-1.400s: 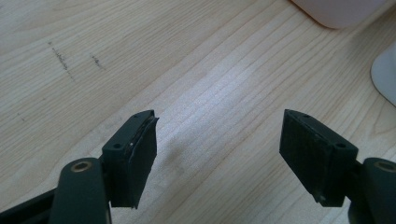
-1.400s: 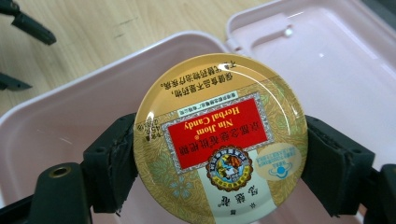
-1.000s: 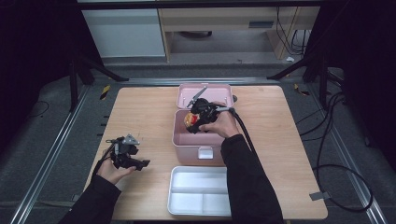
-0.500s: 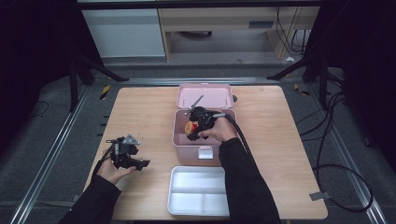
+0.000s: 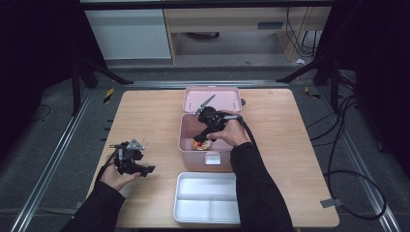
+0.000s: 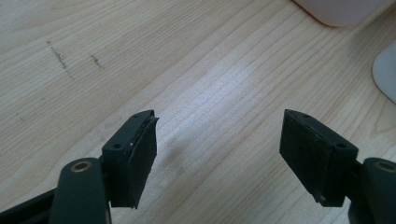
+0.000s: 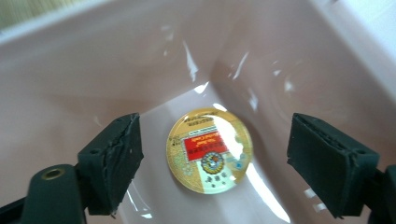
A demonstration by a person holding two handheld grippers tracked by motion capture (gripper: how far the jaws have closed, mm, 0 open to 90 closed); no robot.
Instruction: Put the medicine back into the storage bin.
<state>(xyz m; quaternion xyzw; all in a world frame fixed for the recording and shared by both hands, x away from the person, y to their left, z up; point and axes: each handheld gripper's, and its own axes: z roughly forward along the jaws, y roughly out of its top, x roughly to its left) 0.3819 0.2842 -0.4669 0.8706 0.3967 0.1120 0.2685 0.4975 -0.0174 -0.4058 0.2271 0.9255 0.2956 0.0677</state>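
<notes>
Our right tongs [image 7: 212,163] have dipped deeper into the pink box [image 5: 186,137], wide open, gripping nothing; the tin [image 7: 210,150] lies on the box floor. Left tongs [image 6: 217,158] rest open left of the box.

Light wooden table [image 5: 145,116], grey floor [image 5: 48,145], pale cabinets [image 5: 130,34] behind, black cables [image 5: 348,159], dim surroundings

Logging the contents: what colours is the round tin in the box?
Gold with a red label, clearest in the right gripper view: round tin.
</notes>
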